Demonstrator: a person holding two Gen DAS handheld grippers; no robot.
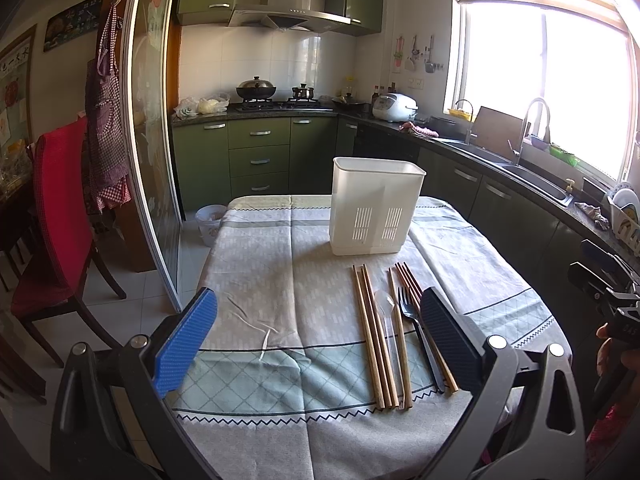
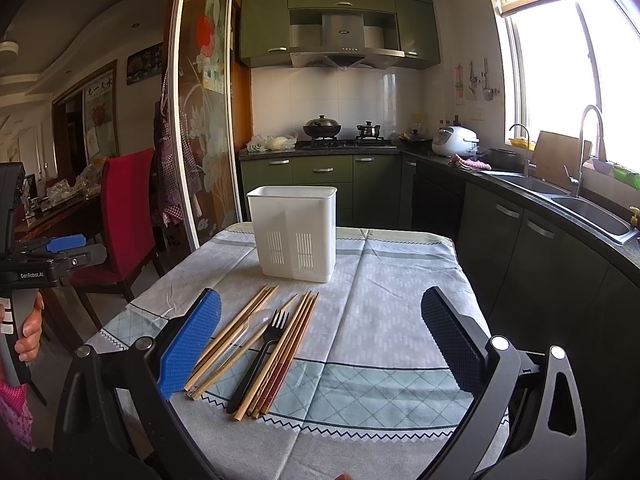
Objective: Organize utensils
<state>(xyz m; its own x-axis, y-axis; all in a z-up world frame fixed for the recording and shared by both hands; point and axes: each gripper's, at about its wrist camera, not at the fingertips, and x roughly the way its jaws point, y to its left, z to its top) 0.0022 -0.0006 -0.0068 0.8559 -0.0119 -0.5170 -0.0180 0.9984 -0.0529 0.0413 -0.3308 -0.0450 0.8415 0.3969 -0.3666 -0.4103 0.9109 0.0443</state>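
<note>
Two grippers are hovering over the near edge of a table [image 1: 248,264] draped in a patterned cloth, and both are standing released, fingers spread wide with nothing between them. The left gripper [image 1: 320,344] is hanging above bare cloth, with the utensils lying toward its 2 o'clock, just inside its dark finger [image 1: 448,332]. The right gripper [image 2: 320,344] is sitting with the same utensils at its 10 o'clock, close to its blue finger [image 2: 192,340].

The utensils are lying side by side in a loose row, pointing away from the cameras: a bundle of pale wooden chopsticks [image 1: 374,336], a clear plastic spoon [image 1: 386,308], a single pale chopstick [image 1: 398,332], a black fork [image 1: 412,312] and some reddish-brown chopsticks [image 1: 410,280]. Several of them are touching or overlapping.

A white slotted utensil holder [image 1: 374,208] is standing upright beyond them, at 12 o'clock from the row, apart from their tips. Whether anything is inside it cannot be told.

A hand [image 2: 30,328] is gripping the left tool's handle at the right wrist view's 9 o'clock edge.
</note>
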